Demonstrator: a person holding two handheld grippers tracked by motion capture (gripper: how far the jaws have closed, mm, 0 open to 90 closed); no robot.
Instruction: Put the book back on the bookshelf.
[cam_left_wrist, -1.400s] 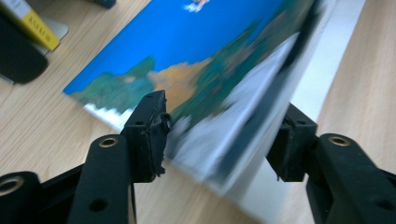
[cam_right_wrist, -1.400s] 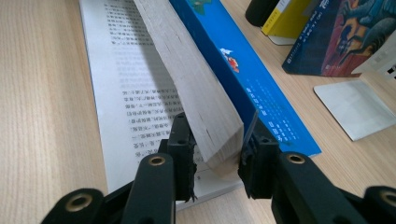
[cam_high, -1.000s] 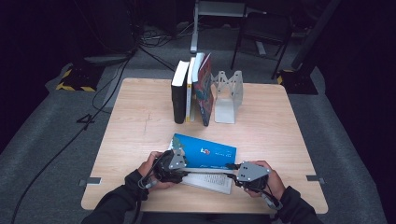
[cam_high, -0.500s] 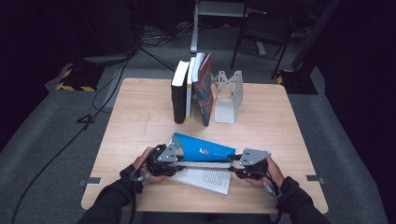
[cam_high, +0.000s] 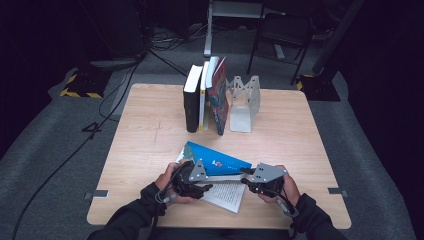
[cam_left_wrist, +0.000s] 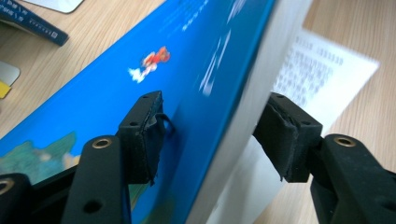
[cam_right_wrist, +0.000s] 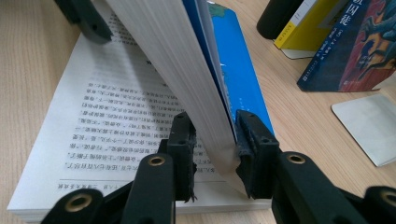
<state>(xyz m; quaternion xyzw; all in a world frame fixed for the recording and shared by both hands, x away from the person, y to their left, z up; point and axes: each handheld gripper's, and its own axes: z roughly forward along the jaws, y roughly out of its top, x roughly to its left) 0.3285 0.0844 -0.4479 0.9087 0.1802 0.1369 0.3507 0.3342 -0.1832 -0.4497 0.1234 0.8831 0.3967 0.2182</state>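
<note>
Between the grippers, the book's raised half is spanned lengthwise: right gripper clamped on it, left gripper released astride.

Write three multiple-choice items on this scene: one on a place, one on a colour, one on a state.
1. Where do the upright books stand?
A. on the floor
B. beside the metal bookend, on the far half of the table
C. at the table's near edge

2. What colour is the cover of the book at the near edge?
A. red
B. black
C. blue

3. How is that book now?
A. open, a block of pages lifted off a printed page
B. shut, lying flat
C. standing in the row

Key: 1 B, since the high view shows the row against the bookend at the far side. 2 C, since the cover is bright blue in all three views. 3 A, since the right gripper view shows print lying bare under the raised block.
</note>
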